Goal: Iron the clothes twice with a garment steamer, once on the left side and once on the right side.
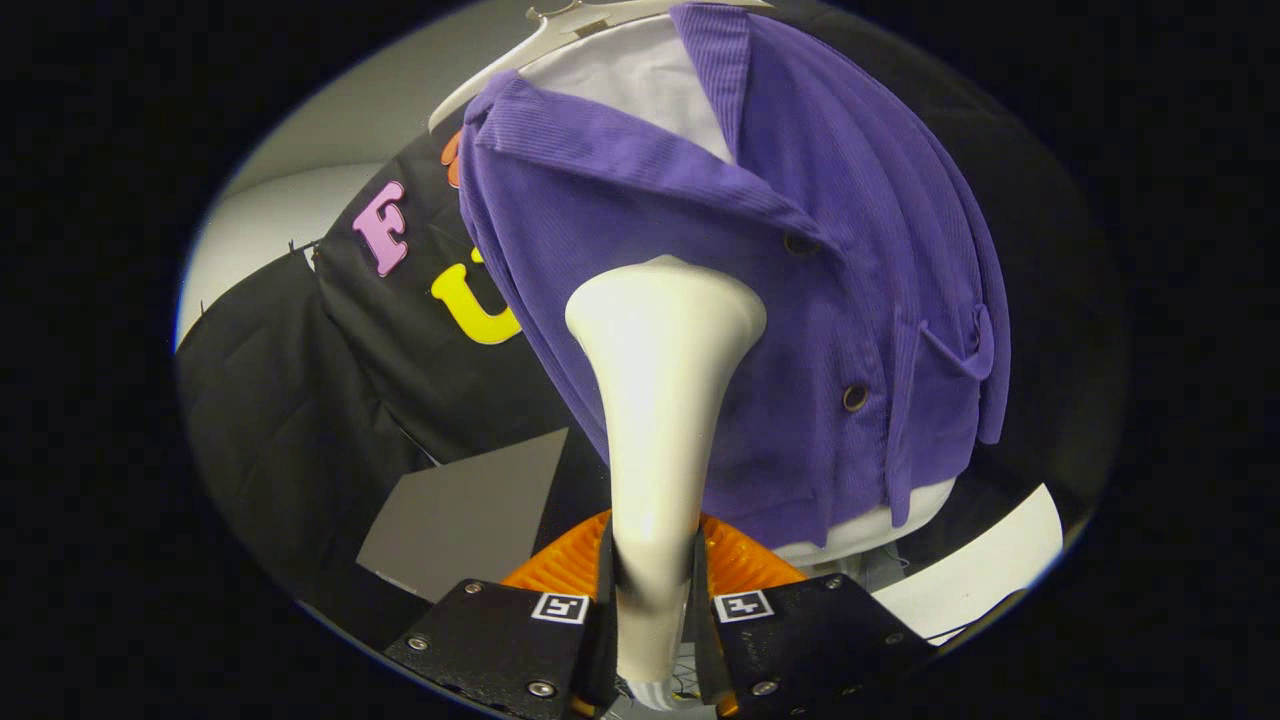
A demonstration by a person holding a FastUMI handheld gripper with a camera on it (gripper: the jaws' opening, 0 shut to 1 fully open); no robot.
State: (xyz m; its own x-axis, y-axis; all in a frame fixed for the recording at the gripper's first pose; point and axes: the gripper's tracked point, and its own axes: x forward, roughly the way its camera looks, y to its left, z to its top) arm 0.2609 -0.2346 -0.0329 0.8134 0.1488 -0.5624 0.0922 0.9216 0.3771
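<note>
We've got the garment steamer (655, 420) pinched in the gripper (655, 600): jaws pressed in on both sides of its cream handle, no gap visible on either side. Handle runs straight ahead from the jaws and flares into the wide steamer head, which sits right up against the purple jacket (760, 300).

Relative to the steamer head:
- Jacket is directly behind and around it, corduroy, hung on a white form (640, 80) with a light hanger (520, 60) at the top.
- Head lands on the jacket panel just below the lapel, beside the button line. One button (855, 397) is just past the head's side, another (798, 243) just above it.
- Flap pocket (960, 345) is further out on that same side.
- Contact between head and fabric: looks touching, can't confirm.
- Grey panel (470, 510) sits low on the other side of the handle, well apart from the jacket.
</note>
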